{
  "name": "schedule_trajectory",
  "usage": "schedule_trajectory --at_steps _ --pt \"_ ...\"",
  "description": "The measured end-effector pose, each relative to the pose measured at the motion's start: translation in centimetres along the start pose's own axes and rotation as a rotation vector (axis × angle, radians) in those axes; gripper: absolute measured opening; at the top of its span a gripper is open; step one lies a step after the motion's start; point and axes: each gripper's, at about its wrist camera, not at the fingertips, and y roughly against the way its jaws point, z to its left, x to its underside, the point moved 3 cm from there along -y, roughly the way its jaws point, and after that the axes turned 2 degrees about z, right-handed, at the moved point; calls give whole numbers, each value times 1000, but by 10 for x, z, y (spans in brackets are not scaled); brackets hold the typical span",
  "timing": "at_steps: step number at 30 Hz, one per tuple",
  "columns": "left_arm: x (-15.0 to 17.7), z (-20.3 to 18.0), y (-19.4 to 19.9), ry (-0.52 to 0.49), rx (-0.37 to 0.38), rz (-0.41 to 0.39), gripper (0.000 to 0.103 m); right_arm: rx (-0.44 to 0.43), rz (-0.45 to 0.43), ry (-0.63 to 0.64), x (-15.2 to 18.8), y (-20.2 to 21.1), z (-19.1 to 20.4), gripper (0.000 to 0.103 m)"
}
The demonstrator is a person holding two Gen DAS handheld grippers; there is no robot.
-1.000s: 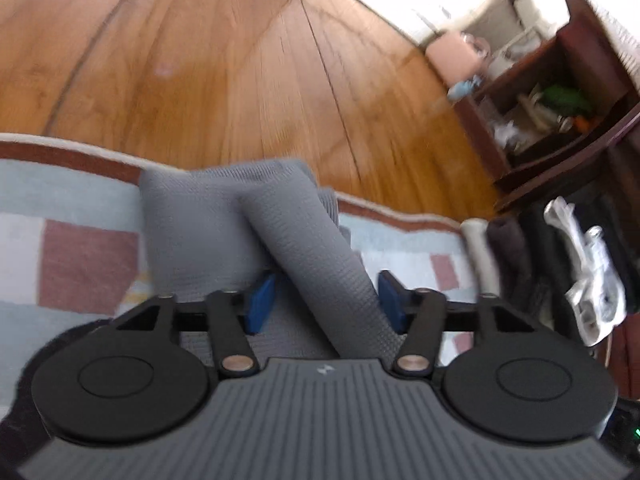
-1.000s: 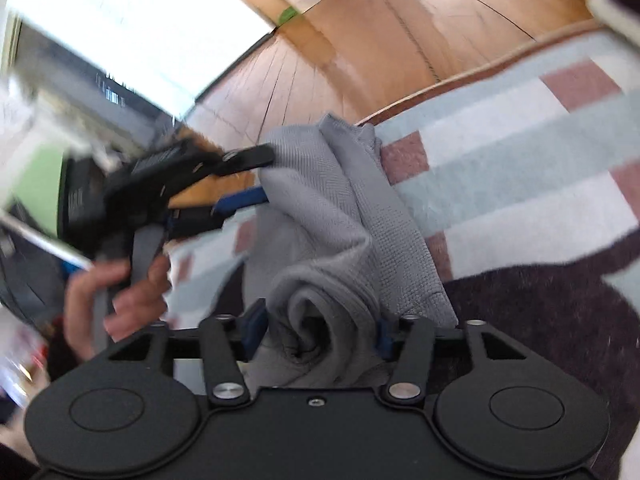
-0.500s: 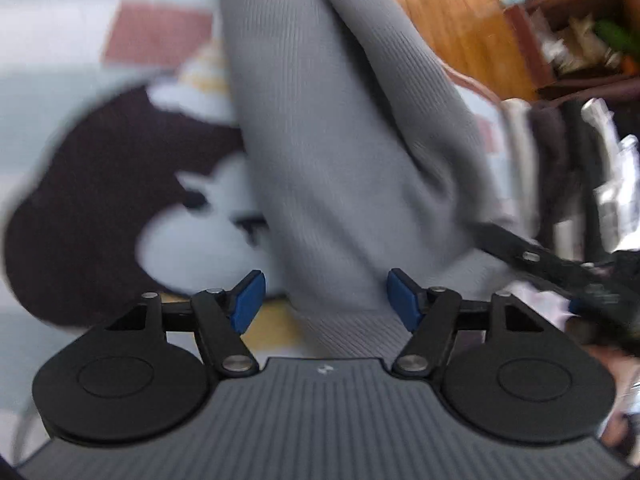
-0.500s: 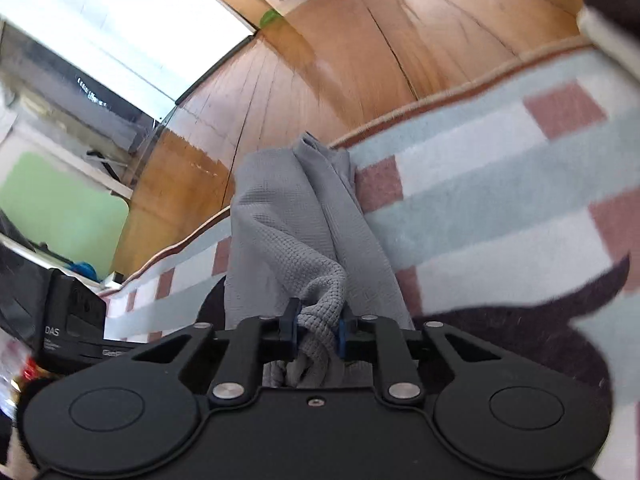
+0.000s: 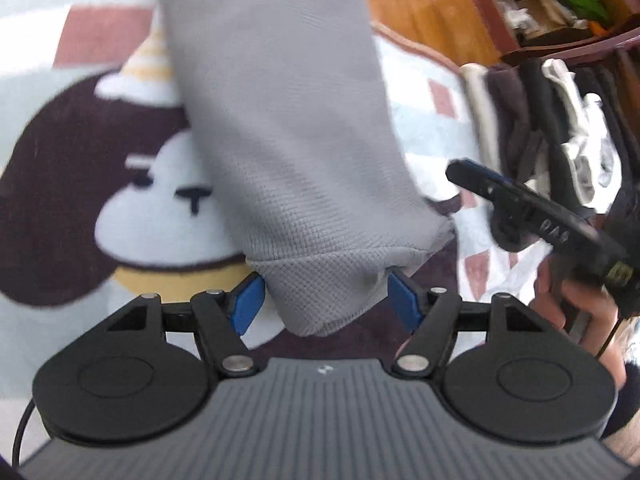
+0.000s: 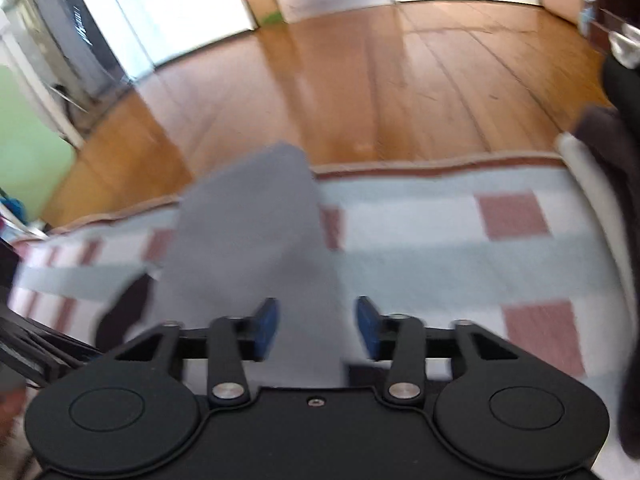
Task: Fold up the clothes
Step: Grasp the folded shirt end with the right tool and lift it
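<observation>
Two hand-held grippers, both released, with the grey garment lying on the rug.

Your left hand-held gripper has its blue pads spread wide, with the garment's near hem lying loosely between them, gripped by neither. The garment stretches as a long folded strip from near you to the rug's far edge, partly covering the dark cartoon animal printed there. Your right hand-held gripper is also parted, hovering over the garment's right side, and shows in the left wrist view at the right, held in your hand. A pile of dark and white clothes sits to the right, and wooden floor lies beyond the rug.
</observation>
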Motion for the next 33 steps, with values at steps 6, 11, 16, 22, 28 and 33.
schedule_trajectory --at_steps 6,11,16,22,28,33 --pt "-3 16 1 45 24 25 67 -27 122 104 8 -27 17 60" --pt "-12 7 36 -30 14 -103 67 -11 179 209 51 -26 20 60" --pt "-31 16 58 -54 -7 -270 72 -60 199 186 52 -18 5 60" --pt "-58 39 38 -51 -83 -371 72 -78 122 75 -16 -63 -4 66" --pt "-82 60 30 -5 -70 -439 72 -148 69 -17 -68 -117 -11 44" --pt "-79 69 39 -9 9 -510 72 -199 -113 184 -85 -107 22 13"
